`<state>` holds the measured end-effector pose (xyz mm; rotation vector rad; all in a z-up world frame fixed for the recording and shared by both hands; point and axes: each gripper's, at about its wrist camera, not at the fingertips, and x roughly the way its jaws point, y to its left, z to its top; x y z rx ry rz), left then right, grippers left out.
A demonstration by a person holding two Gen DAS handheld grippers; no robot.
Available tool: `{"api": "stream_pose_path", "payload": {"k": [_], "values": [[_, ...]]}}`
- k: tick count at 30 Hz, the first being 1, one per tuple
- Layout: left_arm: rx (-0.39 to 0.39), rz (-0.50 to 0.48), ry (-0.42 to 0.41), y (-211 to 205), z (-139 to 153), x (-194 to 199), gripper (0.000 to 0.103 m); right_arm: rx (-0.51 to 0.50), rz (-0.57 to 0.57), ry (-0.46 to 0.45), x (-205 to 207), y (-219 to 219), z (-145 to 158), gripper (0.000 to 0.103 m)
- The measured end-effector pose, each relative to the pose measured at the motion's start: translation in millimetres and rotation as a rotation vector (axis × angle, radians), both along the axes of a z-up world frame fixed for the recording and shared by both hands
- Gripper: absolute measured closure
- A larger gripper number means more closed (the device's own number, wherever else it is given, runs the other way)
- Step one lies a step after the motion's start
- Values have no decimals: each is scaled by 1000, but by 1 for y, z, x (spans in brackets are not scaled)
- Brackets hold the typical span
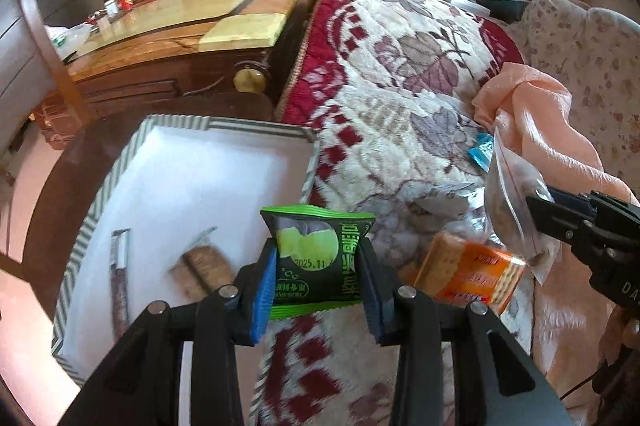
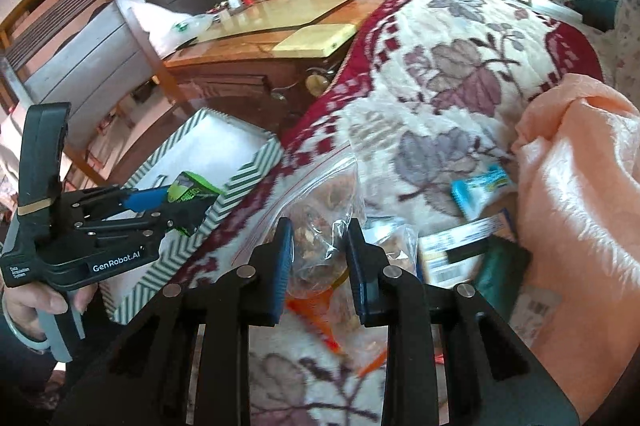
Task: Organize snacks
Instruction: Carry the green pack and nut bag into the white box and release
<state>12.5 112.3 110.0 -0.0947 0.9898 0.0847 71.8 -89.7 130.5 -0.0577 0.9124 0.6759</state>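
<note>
Left gripper (image 1: 318, 266) has its blue-padded fingers (image 1: 264, 290) clamped on a small green foil snack packet with a pale-green fruit print (image 1: 316, 258), held by its side edges at lower centre of the left wrist view, above the blanket and just right of the box. Striped green-and-white cardboard box with white floor (image 1: 100, 202) fills the lower left; a brown wafer-like snack in clear wrap (image 1: 204, 266) and a thin stick-shaped snack packet (image 1: 119, 282) already lie inside. Right gripper (image 2: 318, 250) has its fingers squeezed together on a clear zip-top plastic bag of brown dried pieces (image 2: 320, 210), centre of the right wrist view, raised over the floral red-and-cream fleece blanket (image 2: 460, 66) on the bed. An orange cracker packet (image 1: 472, 274) lies on the blanket at lower right of the left view, and a light-blue wrapper (image 2: 480, 186) sits at right of the right view near a peach-coloured cloth (image 2: 580, 166). Handling guess: the green packet is light, puffy and slick, likely holds something crushable, so pinch the sealed edges, not the middle. The zip bag is floppy, the contents shift and the film is slippery; best taken near the top seal or a bunched fold so it hangs. Both look headed for the box.
</note>
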Motion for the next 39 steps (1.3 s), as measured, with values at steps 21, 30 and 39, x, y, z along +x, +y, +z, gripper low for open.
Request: {"api": "stream_pose_path", "payload": {"k": [21,30,39], "values": [[9,163,-34,79,5,-53,63,-23,194,-28,-37,102,16,78],[-30,220,-13,112,-6,-58,63,-44,277,-46,-36,153,22,78],[-52,245,21,127,-23,-59,63,-78,340,-46,-22,207,14,78]]}}
